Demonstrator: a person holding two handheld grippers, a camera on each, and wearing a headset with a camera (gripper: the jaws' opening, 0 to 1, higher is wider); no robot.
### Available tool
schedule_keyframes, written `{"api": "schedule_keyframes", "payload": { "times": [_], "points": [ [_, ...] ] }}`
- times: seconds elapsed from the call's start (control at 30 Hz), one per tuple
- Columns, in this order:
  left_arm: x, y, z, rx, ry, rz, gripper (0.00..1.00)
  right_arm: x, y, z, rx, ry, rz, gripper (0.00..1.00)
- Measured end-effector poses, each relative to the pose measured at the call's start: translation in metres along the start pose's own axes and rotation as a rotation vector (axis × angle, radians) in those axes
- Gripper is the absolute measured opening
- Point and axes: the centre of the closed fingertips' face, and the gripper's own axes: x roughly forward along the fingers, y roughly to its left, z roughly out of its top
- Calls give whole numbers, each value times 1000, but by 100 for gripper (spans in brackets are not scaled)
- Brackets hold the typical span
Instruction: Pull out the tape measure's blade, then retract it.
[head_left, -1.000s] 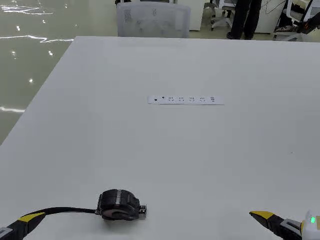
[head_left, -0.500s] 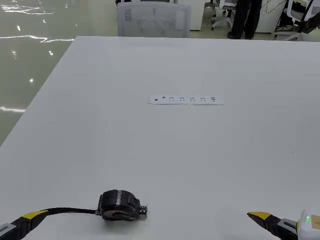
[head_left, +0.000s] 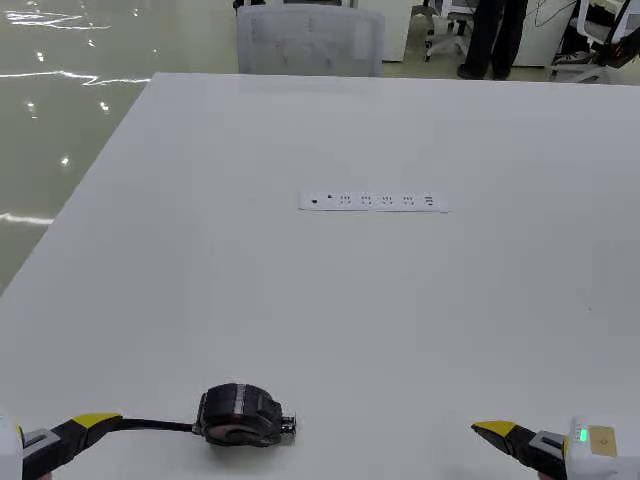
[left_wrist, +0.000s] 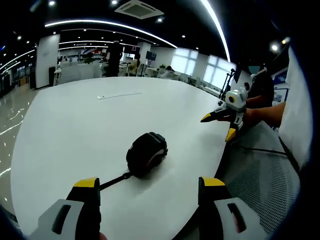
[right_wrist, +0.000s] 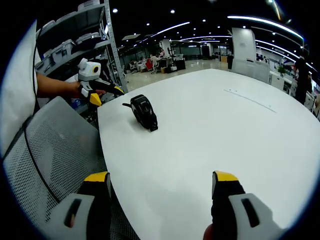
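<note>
A black tape measure (head_left: 243, 416) lies on its side near the front edge of the white table (head_left: 330, 290), its blade hook facing right and a black wrist strap (head_left: 150, 425) trailing left. The left gripper (head_left: 90, 424) sits just left of the strap's end. In the left gripper view its yellow-tipped jaws (left_wrist: 150, 183) stand wide open, the tape measure (left_wrist: 146, 152) a little beyond them. The right gripper (head_left: 495, 431) hovers at the table's front right, well apart from the tape measure (right_wrist: 144, 112); its jaws (right_wrist: 161, 177) are open and hold nothing.
A white power strip (head_left: 372, 201) lies flat at the table's middle. A grey mesh chair (head_left: 308, 40) stands at the far edge, and a person's legs (head_left: 490, 35) show behind it on the right. A glossy floor lies to the left.
Both grippers have come slightly inward along the table's front edge, the left toward the strap, the right toward the middle. The tape measure has stayed put.
</note>
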Motion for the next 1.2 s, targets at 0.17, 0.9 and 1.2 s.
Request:
{"api": "schedule_keyframes", "payload": {
  "times": [0.17,0.9,1.2],
  "points": [
    [7,-1,0,53,28,-30,77,6,2,0,-19,7,24,84],
    [38,3,-9,288,177,-157,74,40,-3,5,-109,55,86,80],
    [53,7,-11,338,212,-206,72,58,-3,13,-142,65,128,80]
  ]
}}
